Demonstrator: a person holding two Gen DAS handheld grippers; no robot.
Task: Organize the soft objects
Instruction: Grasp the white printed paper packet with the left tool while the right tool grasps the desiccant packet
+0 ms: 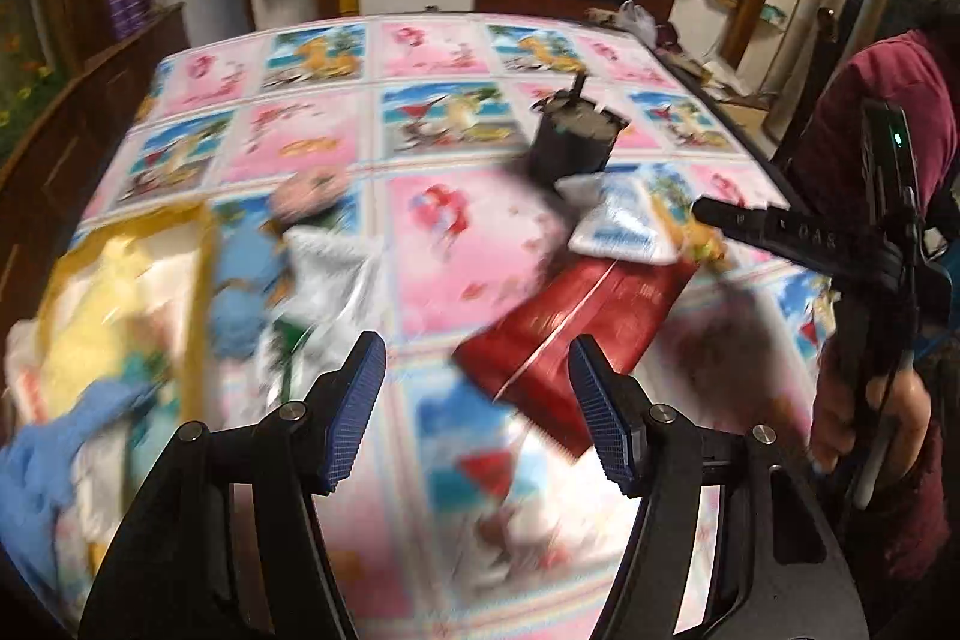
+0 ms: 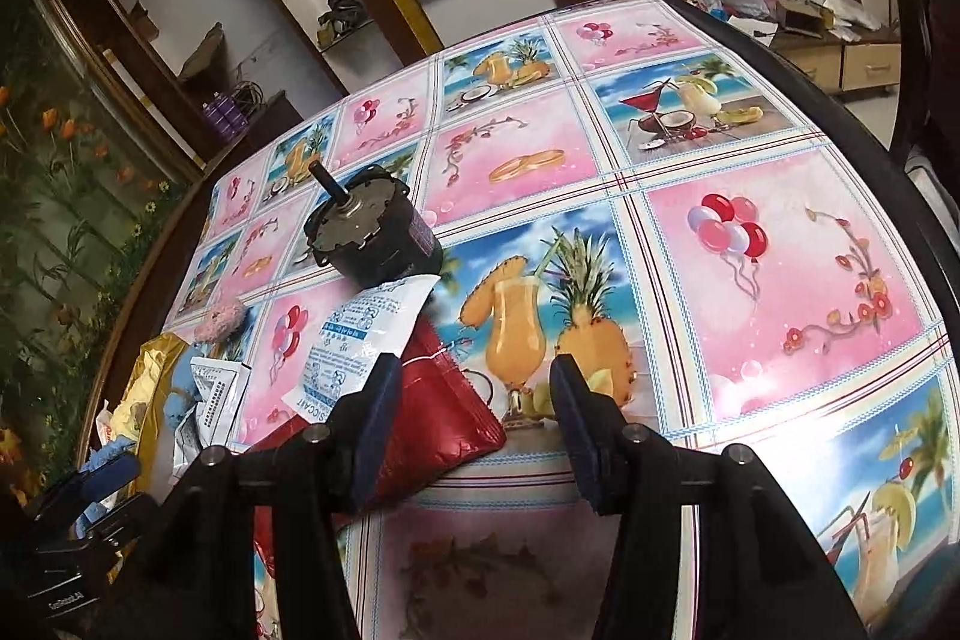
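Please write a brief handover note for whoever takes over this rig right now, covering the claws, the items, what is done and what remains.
Left claw: open, empty, above the tablecloth.
Right claw: open, empty, beside the red pouch, not gripping it.
Items: white desiccant packet overlaps the red pouch and leans on the black motor. At the left edge, a yellow bag with blue cloth, a white sachet and a pink fluffy item nearby.
Done: cannot tell how much is sorted.
Left: likely the pouch and the packet.

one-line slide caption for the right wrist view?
Open right hand-held gripper over the patterned tablecloth, beside a red pouch, white desiccant packet and black motor.
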